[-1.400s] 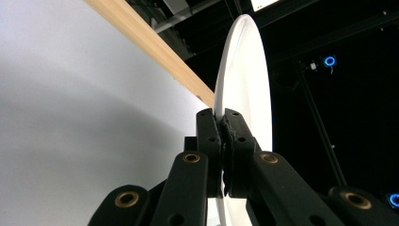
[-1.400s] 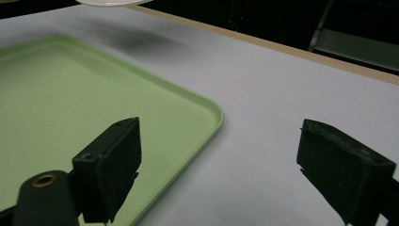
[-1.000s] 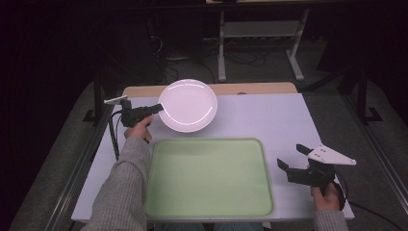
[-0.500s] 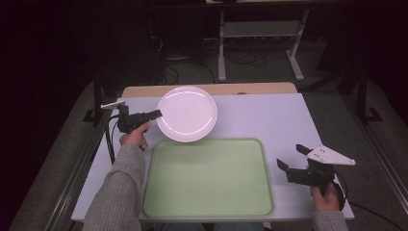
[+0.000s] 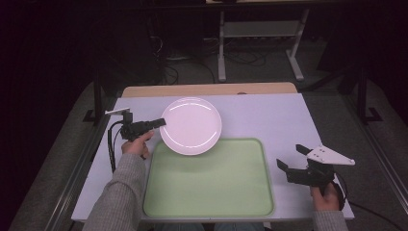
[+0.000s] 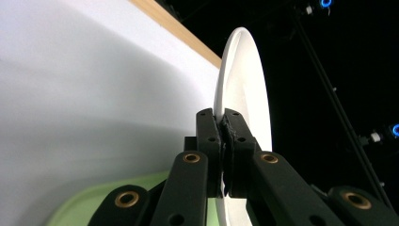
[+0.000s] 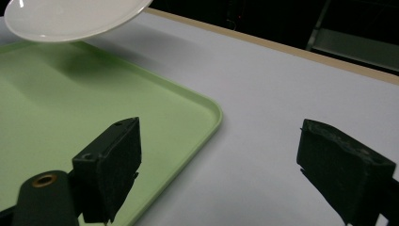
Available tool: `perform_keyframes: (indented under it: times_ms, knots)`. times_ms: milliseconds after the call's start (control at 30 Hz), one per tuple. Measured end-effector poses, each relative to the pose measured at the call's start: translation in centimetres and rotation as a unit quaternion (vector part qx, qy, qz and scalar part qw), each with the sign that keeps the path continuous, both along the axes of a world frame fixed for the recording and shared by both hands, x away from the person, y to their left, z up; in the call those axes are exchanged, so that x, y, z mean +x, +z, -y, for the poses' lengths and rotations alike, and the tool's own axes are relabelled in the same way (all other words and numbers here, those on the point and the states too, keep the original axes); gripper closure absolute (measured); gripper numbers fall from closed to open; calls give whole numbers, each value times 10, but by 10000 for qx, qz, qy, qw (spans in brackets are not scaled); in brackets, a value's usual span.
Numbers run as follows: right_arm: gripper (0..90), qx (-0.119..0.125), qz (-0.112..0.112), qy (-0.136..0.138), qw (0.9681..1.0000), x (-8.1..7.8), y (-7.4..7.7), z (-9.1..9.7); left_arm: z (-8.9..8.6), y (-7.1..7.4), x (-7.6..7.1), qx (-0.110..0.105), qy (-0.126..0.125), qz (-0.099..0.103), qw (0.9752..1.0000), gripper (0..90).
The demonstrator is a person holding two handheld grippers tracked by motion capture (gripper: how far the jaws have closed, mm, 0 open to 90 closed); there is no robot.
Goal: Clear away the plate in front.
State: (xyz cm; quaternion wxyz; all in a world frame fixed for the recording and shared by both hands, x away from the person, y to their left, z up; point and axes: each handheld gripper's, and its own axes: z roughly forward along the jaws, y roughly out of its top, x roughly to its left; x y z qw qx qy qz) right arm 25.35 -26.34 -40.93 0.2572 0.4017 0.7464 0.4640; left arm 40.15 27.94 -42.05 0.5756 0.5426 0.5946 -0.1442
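High view: the left gripper [image 5: 158, 123] was pinched tight on the left rim of the plate [image 5: 191, 126], carried clear of the table [image 5: 279, 115].
Done: plate gripped and lifted, its near edge over the tray's [image 5: 211, 202] far edge.
Left: by my judgement, setting it down on the tray and letting go.
Right gripper [image 5: 294, 162]: jaws wide apart, nothing held, well apart from the plate, beside the tray's right edge.

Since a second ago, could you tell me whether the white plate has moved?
Yes. The plate, clamped at its rim by the left gripper, has come toward the person: its near edge now overlaps the green tray's far rim.
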Motion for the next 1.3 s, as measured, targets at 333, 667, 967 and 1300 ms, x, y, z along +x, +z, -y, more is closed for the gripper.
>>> perform_keyframes:
  times_ms: [333, 667, 967, 1300]
  knots:
    - [134, 2, -1, 0, 10000, 0, 0, 0, 11, -6, -9, 229, -261, -55, 9994, 876]
    - [134, -14, 6, 1, 10000, 0, 0, -1, 22, -8, -19, 408, -554, -67, 9976, 875]
    - [134, -17, 11, 12, 10000, 0, 0, -1, 29, -14, -26, 446, -728, -78, 9963, 875]
    - [134, -14, 7, 4, 10000, 0, 0, -2, 37, -22, -33, 495, -923, -138, 9944, 874]
